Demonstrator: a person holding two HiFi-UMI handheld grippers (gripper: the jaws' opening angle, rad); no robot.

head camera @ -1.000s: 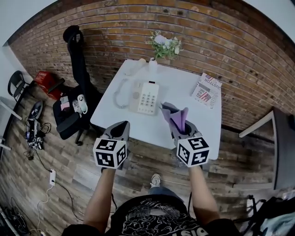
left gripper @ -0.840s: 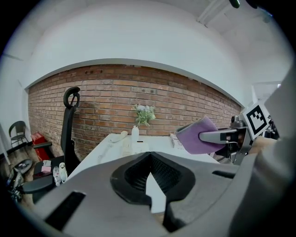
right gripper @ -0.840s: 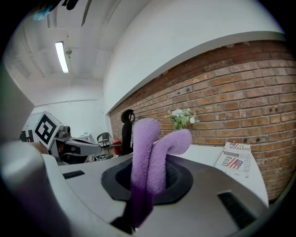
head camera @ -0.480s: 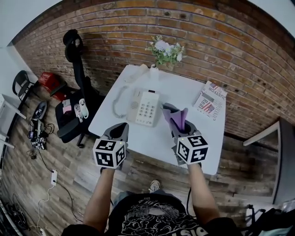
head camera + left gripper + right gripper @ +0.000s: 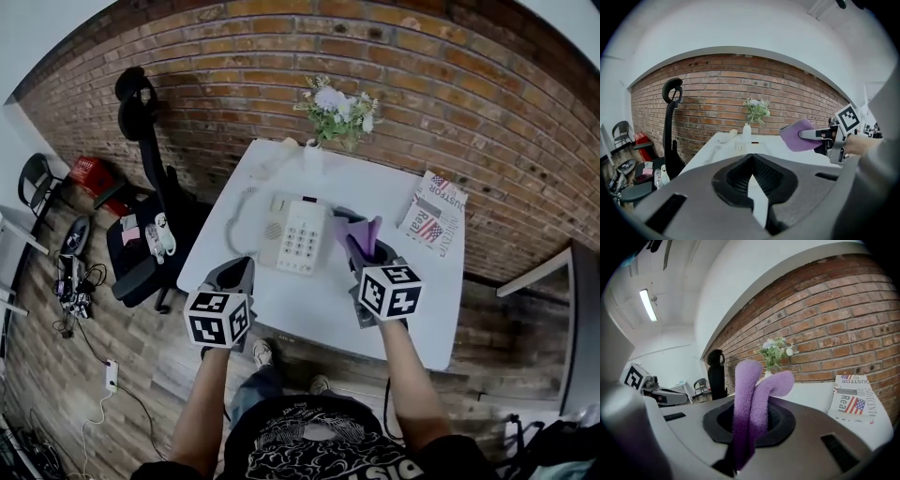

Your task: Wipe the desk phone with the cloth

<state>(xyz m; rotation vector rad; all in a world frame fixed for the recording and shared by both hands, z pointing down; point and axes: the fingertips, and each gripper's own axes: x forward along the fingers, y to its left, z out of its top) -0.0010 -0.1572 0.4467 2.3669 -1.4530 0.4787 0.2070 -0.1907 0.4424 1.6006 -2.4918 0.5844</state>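
Note:
A beige desk phone (image 5: 295,234) lies on the white table (image 5: 412,314); its handset (image 5: 269,155) rests off the base at the table's far left, joined by a coiled cord (image 5: 240,202). My right gripper (image 5: 364,251) is shut on a folded purple cloth (image 5: 359,232) and hovers just right of the phone; the cloth (image 5: 750,399) sticks up out of its jaws. My left gripper (image 5: 236,273) hangs over the table's near left edge, shut and holding nothing. In the left gripper view the cloth (image 5: 799,136) shows at the right, with the phone (image 5: 744,146) small beyond.
A vase of flowers (image 5: 336,101) stands at the table's far edge against the brick wall. A magazine (image 5: 435,214) lies at the far right corner. A black office chair (image 5: 150,220) with small items on its seat stands left of the table.
The table has drawn nearer in the head view. My right gripper with the cloth now sits close beside the phone. The left gripper stays shut near the table's front edge.

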